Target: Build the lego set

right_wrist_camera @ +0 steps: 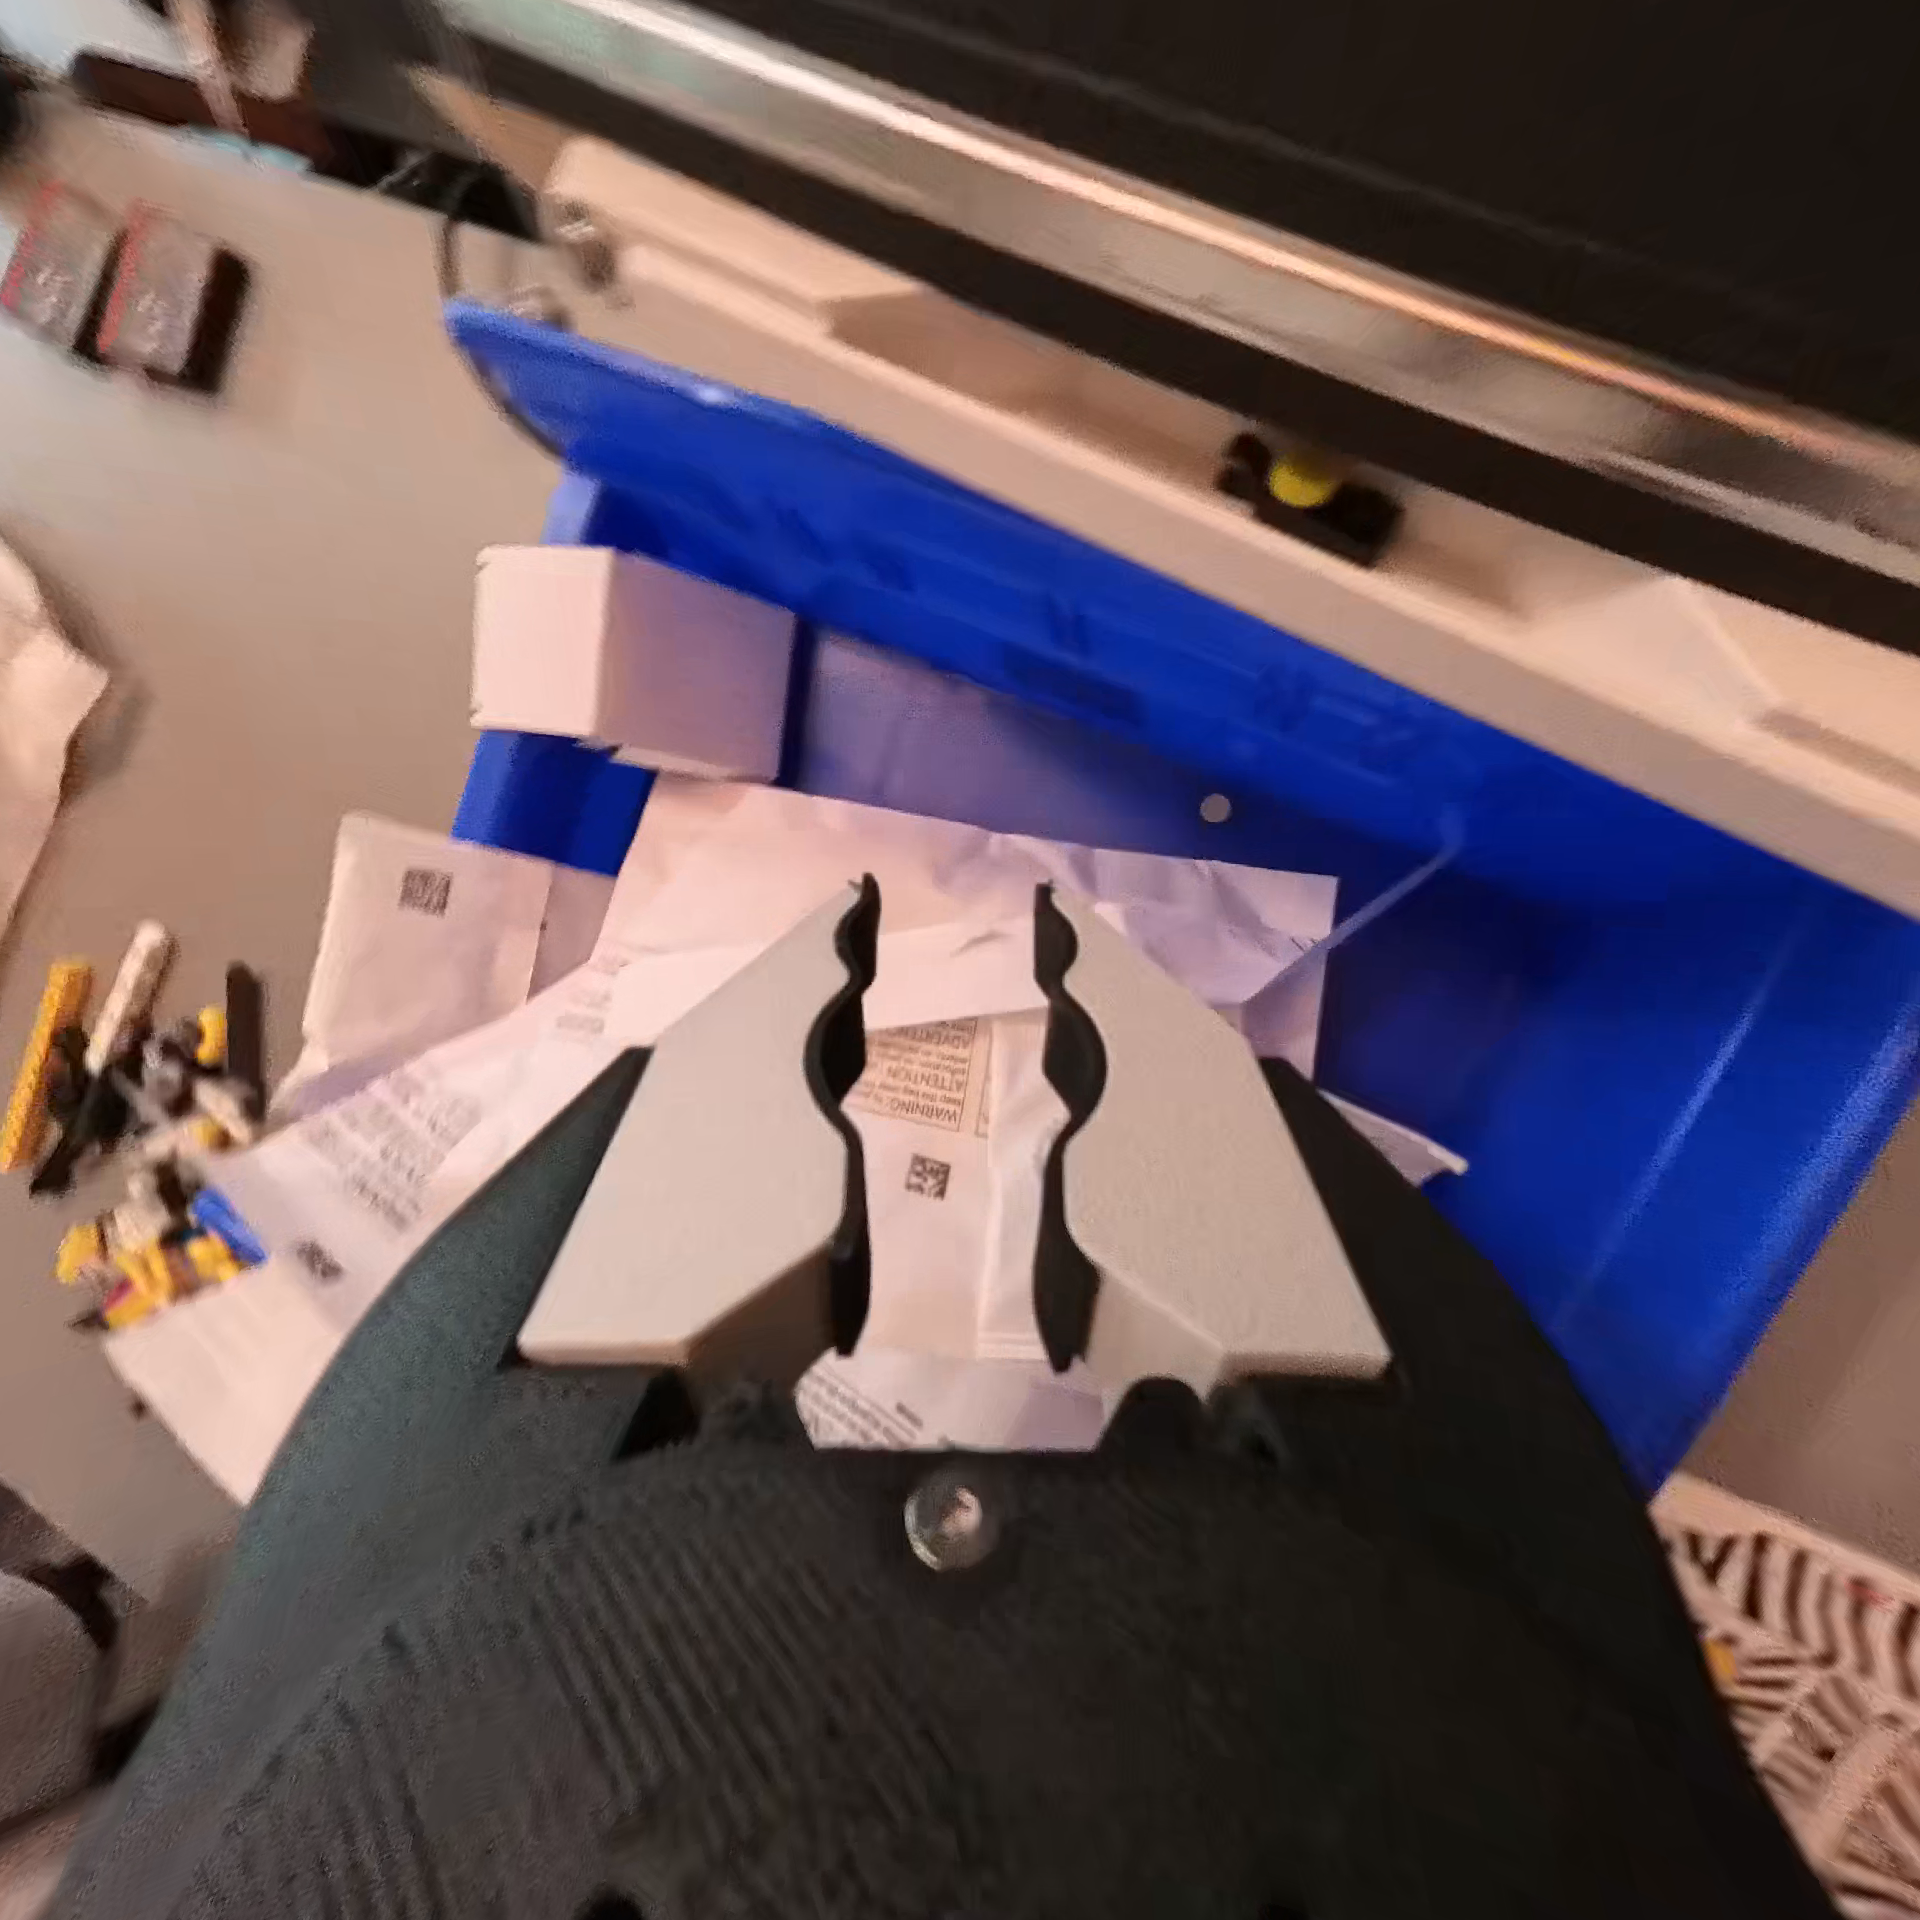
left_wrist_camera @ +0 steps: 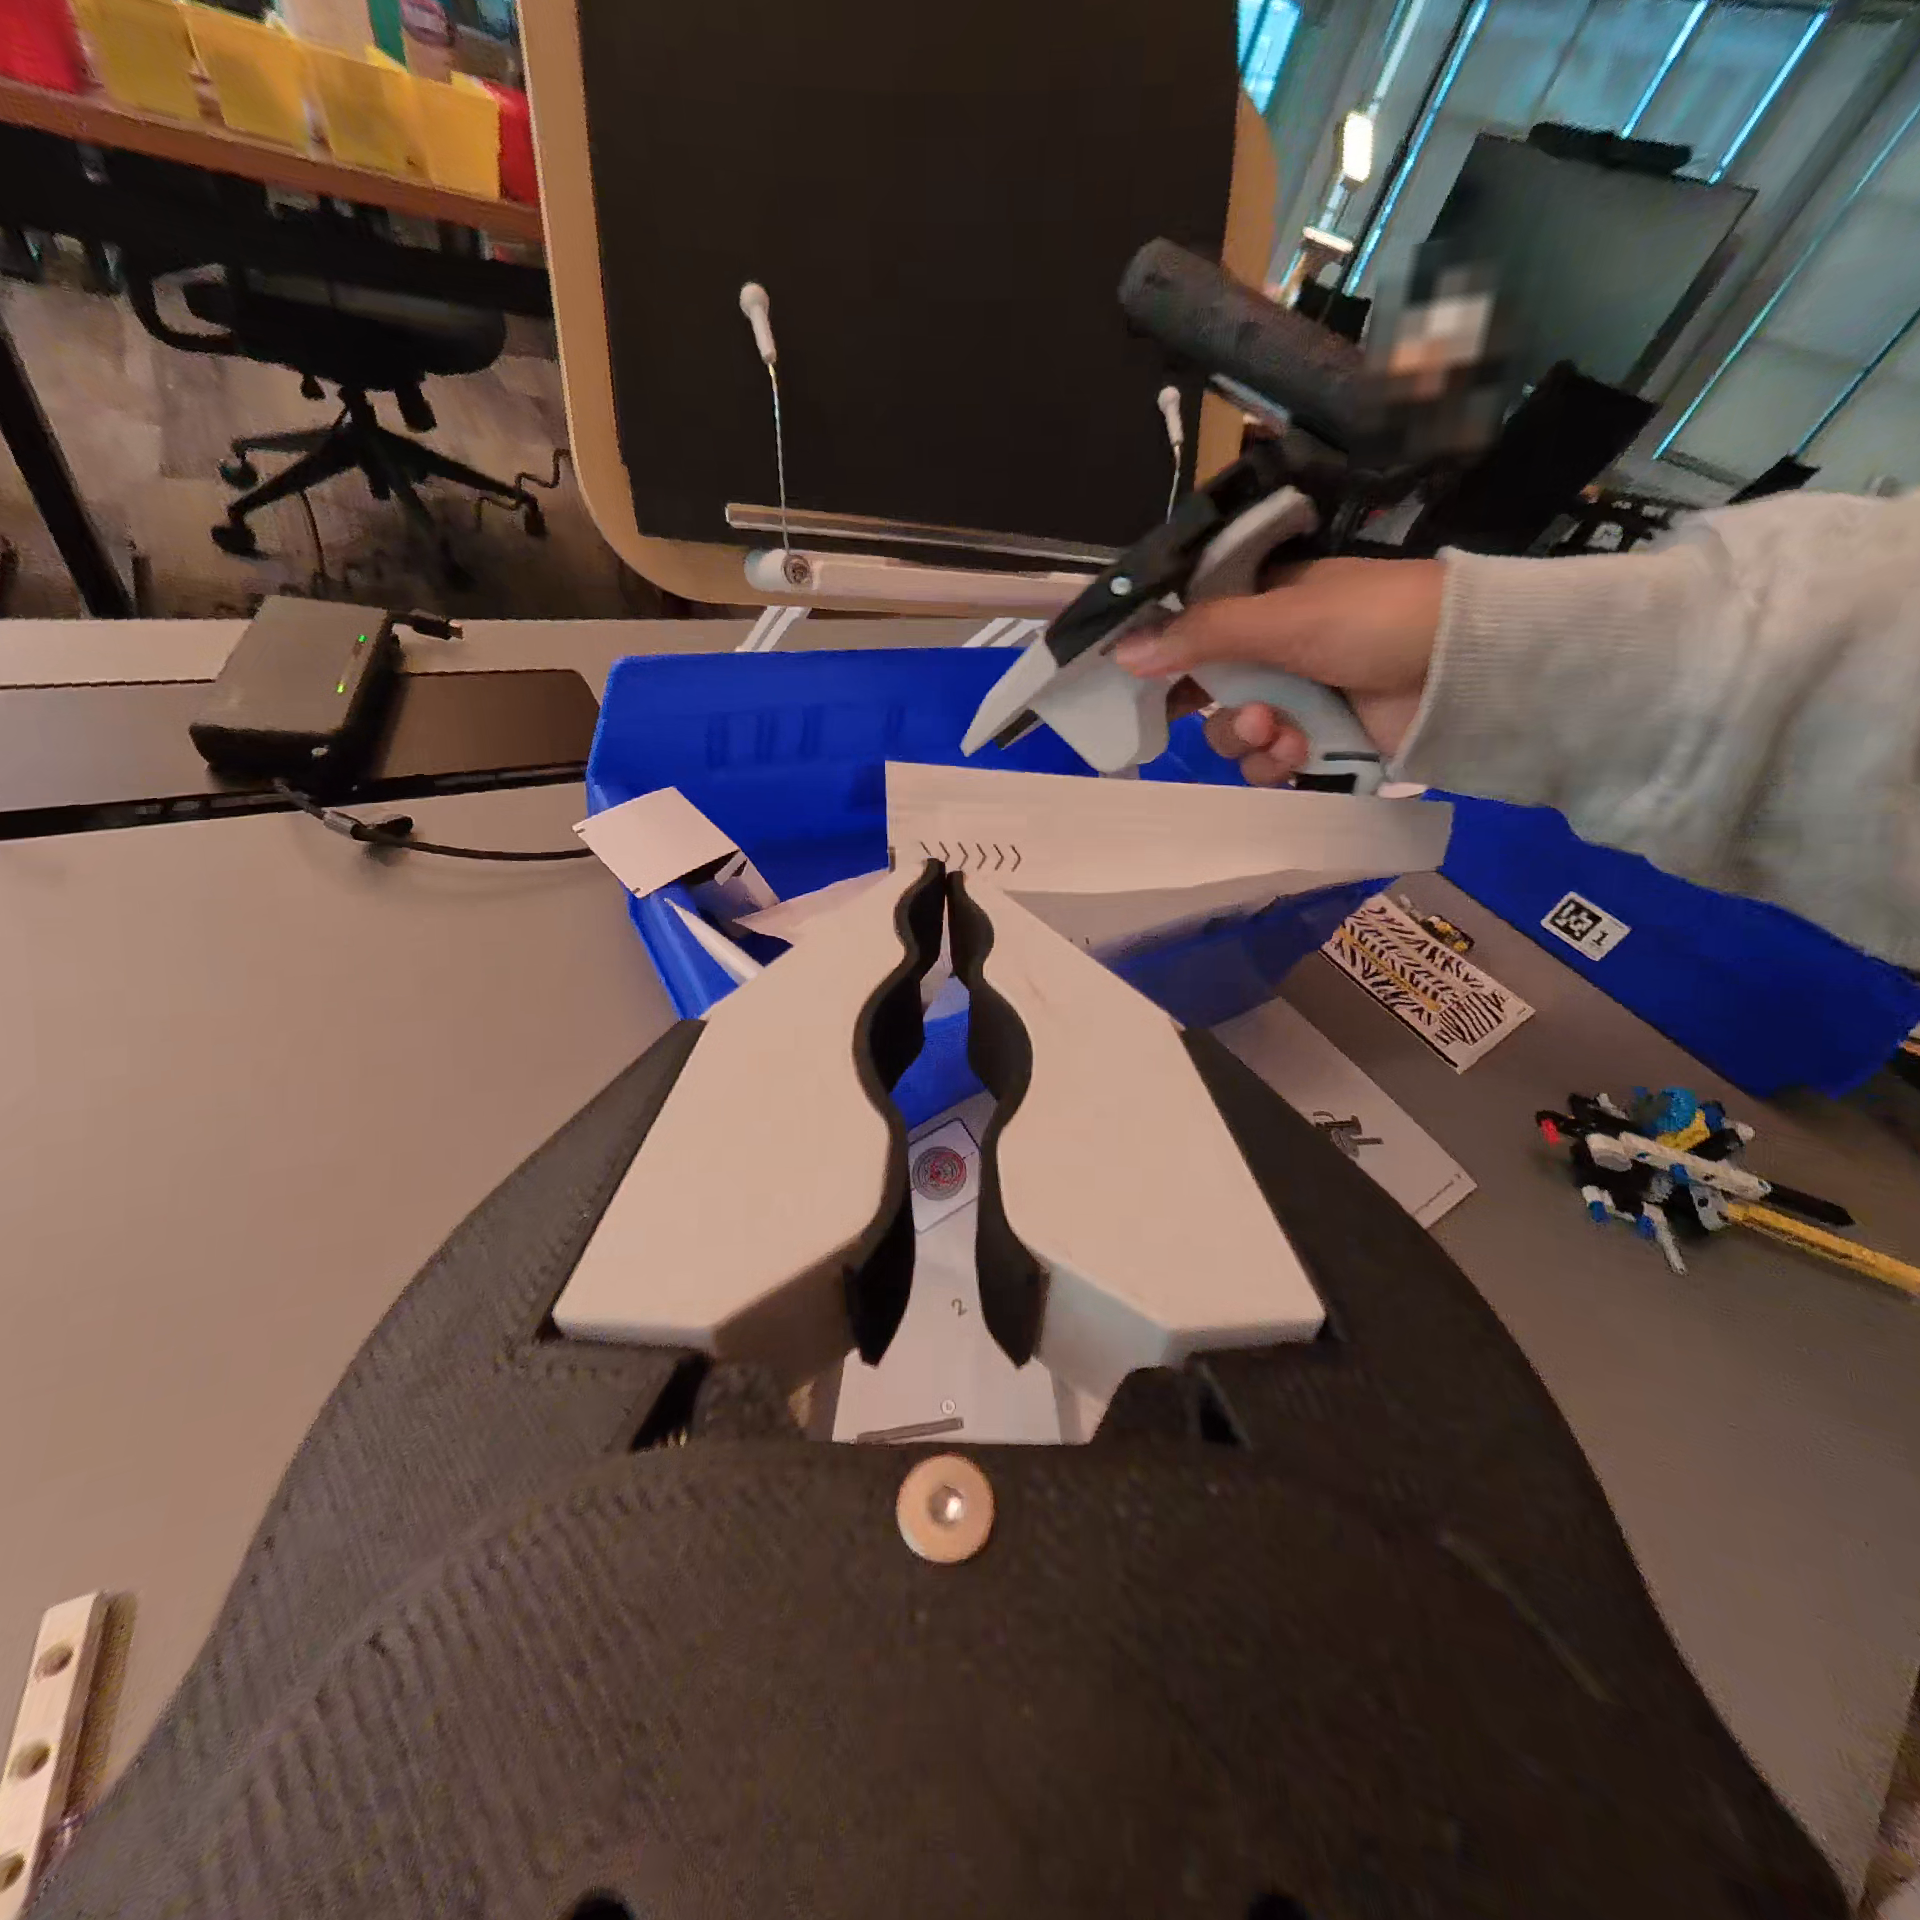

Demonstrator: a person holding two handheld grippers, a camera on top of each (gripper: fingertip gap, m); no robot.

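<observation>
My left tool point(left_wrist_camera: 943, 883) has its tips nearly touching, pinched on the edge of a grey-white paper sheet point(left_wrist_camera: 1164, 831) that lies across the blue bin point(left_wrist_camera: 748, 748). Farther off in this view my right tool point(left_wrist_camera: 997, 732) hovers above that same sheet, my hand point(left_wrist_camera: 1299, 655) round its grip. On the desk point(left_wrist_camera: 260, 1039) toward its right edge stands the partly built lego model point(left_wrist_camera: 1662, 1164), black, white, blue and yellow, beside a zebra-striped sticker sheet point(left_wrist_camera: 1423, 982) and a booklet point(left_wrist_camera: 1361, 1132).

From the right wrist view, blurred, my right tool point(right_wrist_camera: 954, 899) is spread apart with nothing between its fingers. Below it lie white paper bags point(right_wrist_camera: 935, 1143) spilling from the blue bin point(right_wrist_camera: 1558, 1039), with a small white box point(right_wrist_camera: 623, 665) at the bin's far-left corner. The lego model point(right_wrist_camera: 145, 1143) sits left of the bags, on the desk point(right_wrist_camera: 260, 623).
</observation>
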